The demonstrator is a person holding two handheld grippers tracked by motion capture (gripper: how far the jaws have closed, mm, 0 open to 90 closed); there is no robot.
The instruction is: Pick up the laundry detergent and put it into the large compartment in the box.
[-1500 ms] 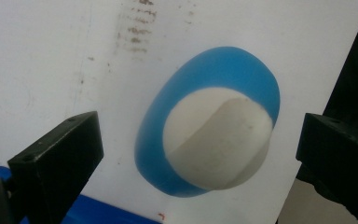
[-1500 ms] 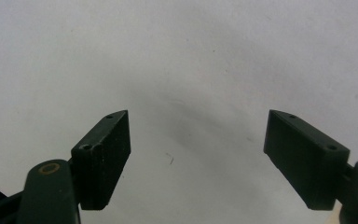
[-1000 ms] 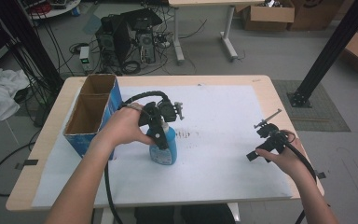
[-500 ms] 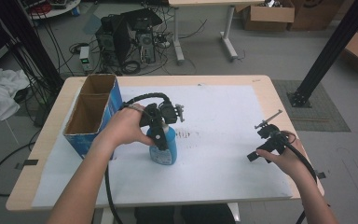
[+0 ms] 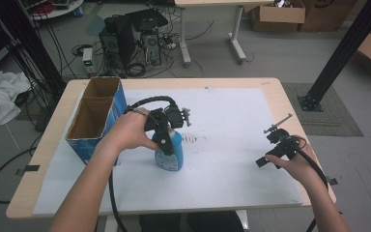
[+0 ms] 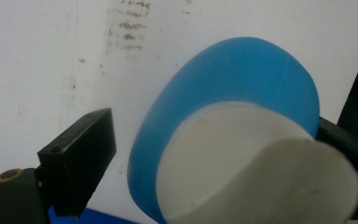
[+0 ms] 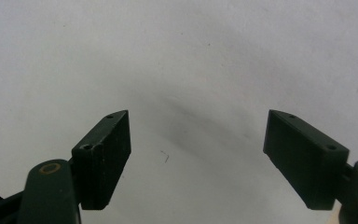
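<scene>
A blue bottle [image 5: 170, 153] with a white cap [image 6: 261, 163] stands upright on the white sheet, left of centre. My left gripper [image 5: 166, 139] comes down over its top, and the bottle [image 6: 242, 88] sits between the jaws. The jaws have just been closing. The left pad [image 6: 81, 158] still stands a little clear of the bottle, while the right one is at its side. My right gripper [image 5: 266, 146] rests low at the right of the sheet. It [image 7: 198, 140] is open, with bare white sheet between its jaws.
An open cardboard box [image 5: 96, 121] with blue sides and two compartments stands at the table's left, close to my left forearm. The white sheet [image 5: 232, 116] covers most of the wooden table [image 5: 275, 87]. Faint smudges [image 5: 193, 140] mark the sheet right of the bottle.
</scene>
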